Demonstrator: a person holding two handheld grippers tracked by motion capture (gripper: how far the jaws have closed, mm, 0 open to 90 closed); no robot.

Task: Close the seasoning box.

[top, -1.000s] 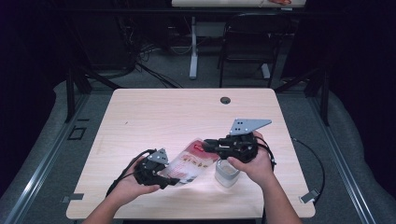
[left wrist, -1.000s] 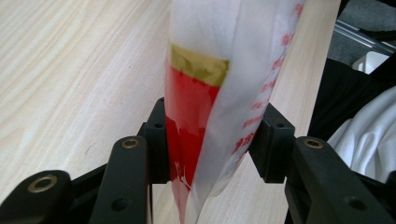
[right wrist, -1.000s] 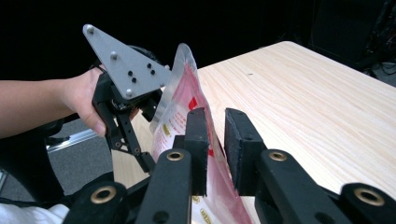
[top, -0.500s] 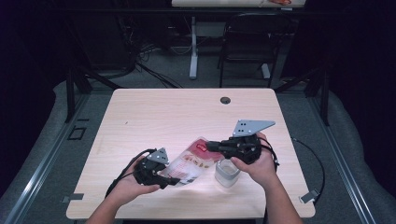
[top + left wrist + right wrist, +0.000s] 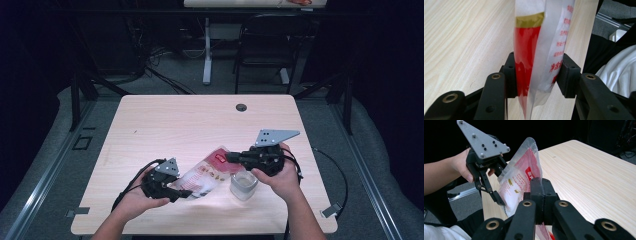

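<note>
A red and white plastic snack bag (image 5: pixel 207 172) is held above the wooden table (image 5: pixel 175 125) between both grippers. My left gripper (image 5: pixel 182 192) is shut on the bag's lower end. In the left gripper view its pads (image 5: pixel 510 75) press both sides of the puffy bag (image 5: pixel 534 50). My right gripper (image 5: pixel 231 156) is shut on the bag's upper edge. In the right gripper view its jaws (image 5: pixel 541 187) meet on the thin film of the bag (image 5: pixel 520 175), with the left gripper (image 5: pixel 499 183) beyond.
A small clear cup (image 5: pixel 243 185) stands on the table just below the right hand. A round cable hole (image 5: pixel 241 107) sits near the far edge. A dark chair (image 5: pixel 265 45) and a desk leg stand behind the table.
The right hand has drifted slightly to the right above the cup. The left gripper and the bag have kept their place.
</note>
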